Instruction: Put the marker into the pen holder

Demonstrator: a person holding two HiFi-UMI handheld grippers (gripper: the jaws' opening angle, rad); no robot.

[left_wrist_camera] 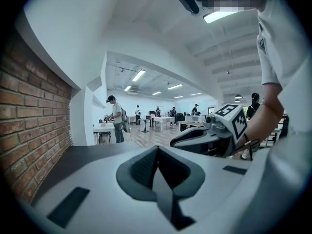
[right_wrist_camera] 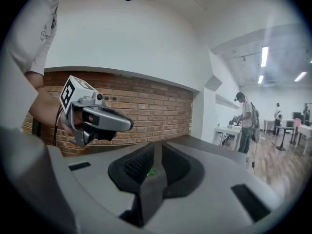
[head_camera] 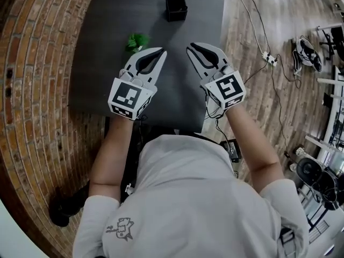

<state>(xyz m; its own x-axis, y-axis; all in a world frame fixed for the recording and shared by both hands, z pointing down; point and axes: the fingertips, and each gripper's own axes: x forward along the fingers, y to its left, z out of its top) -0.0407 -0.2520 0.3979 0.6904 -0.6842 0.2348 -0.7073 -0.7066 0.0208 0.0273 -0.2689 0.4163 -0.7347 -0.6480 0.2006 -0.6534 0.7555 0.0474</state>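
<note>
Above a dark grey tabletop (head_camera: 107,36), the white left gripper (head_camera: 162,51) was clenched empty and the right gripper (head_camera: 190,47) was closing on nothing.

Tabletop (head_camera: 102,47) is matt, wall (head_camera: 37,79) rough brick, floor (head_camera: 252,101) wood planks.

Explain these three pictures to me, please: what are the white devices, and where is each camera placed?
No robot: a person holds a two-fingered gripper in each hand. The top-down picture comes from a head camera; the other two from cameras riding on the grippers. On the dark table are a black pen holder and a small green object, probably the marker. The left gripper is shut and empty; the right gripper is closing its fingers, with nothing between them.
</note>
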